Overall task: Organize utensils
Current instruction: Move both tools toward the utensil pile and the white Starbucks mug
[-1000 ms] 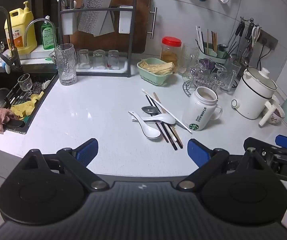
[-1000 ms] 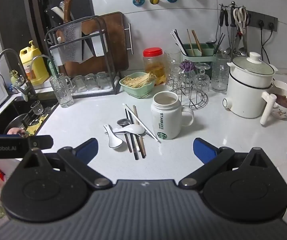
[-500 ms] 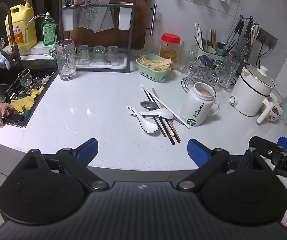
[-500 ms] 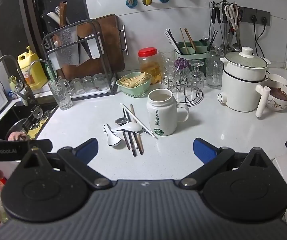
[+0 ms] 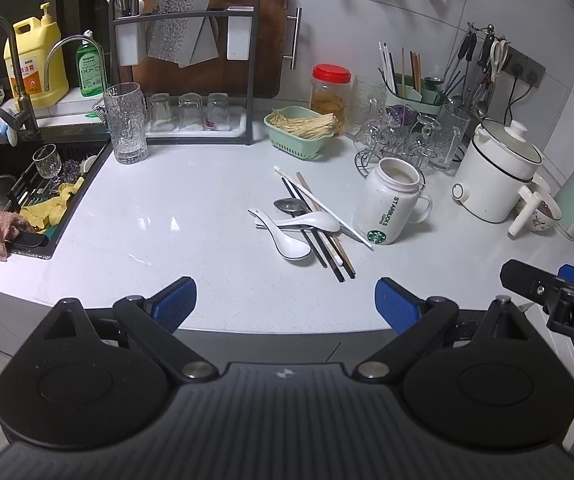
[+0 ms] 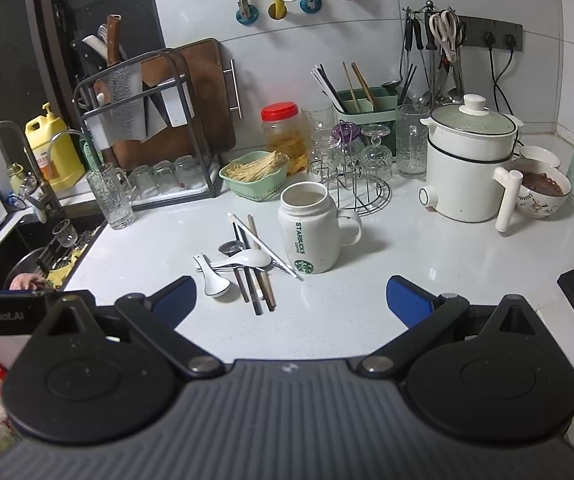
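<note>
On speckled white counter [image 5: 191,216], glossy ceramic spoons [image 5: 287,240], slim chopsticks [image 6: 253,280], both tongs [image 5: 285,300] [image 6: 291,300] spread wide, empty

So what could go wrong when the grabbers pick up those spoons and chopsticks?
The chopsticks and white spoons lie crossed in one pile, so lifting one may drag or flick the others. The Starbucks mug stands right beside the pile and could get bumped. Both grippers, left and right, are open and empty.

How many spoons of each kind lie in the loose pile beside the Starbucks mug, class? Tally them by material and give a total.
White ceramic spoons: 2
Metal spoon: 1
Total: 3
</note>
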Available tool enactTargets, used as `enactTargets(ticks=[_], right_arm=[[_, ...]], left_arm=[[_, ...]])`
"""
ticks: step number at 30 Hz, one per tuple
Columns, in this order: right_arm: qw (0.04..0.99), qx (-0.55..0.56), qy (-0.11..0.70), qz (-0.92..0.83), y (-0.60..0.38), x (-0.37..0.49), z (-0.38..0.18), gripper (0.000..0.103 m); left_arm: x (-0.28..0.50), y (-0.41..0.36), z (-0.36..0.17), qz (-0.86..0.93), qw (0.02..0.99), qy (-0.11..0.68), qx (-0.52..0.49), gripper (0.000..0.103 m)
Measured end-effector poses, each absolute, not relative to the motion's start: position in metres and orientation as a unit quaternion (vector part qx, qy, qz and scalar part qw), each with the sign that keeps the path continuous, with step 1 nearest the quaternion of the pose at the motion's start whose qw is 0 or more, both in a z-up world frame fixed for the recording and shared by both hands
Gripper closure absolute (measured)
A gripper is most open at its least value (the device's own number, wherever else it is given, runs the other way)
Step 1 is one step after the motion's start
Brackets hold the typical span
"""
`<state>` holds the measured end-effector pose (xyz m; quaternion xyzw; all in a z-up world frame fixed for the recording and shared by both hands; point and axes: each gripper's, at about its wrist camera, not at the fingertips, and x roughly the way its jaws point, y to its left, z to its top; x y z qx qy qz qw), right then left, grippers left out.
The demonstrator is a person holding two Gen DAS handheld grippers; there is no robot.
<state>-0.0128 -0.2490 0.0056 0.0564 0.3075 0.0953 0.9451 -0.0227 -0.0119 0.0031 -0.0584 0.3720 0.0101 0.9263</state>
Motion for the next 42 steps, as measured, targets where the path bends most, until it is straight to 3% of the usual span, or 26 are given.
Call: enactTargets(ticks=[42], right_arm=[[0.944,0.065,0.309,0.089,-0.263,-0.026,-0.001,0.000]], left_arm=[[-0.022,-0.036,0.002,-0.013,0.922,0.383,-0.052,0.005]])
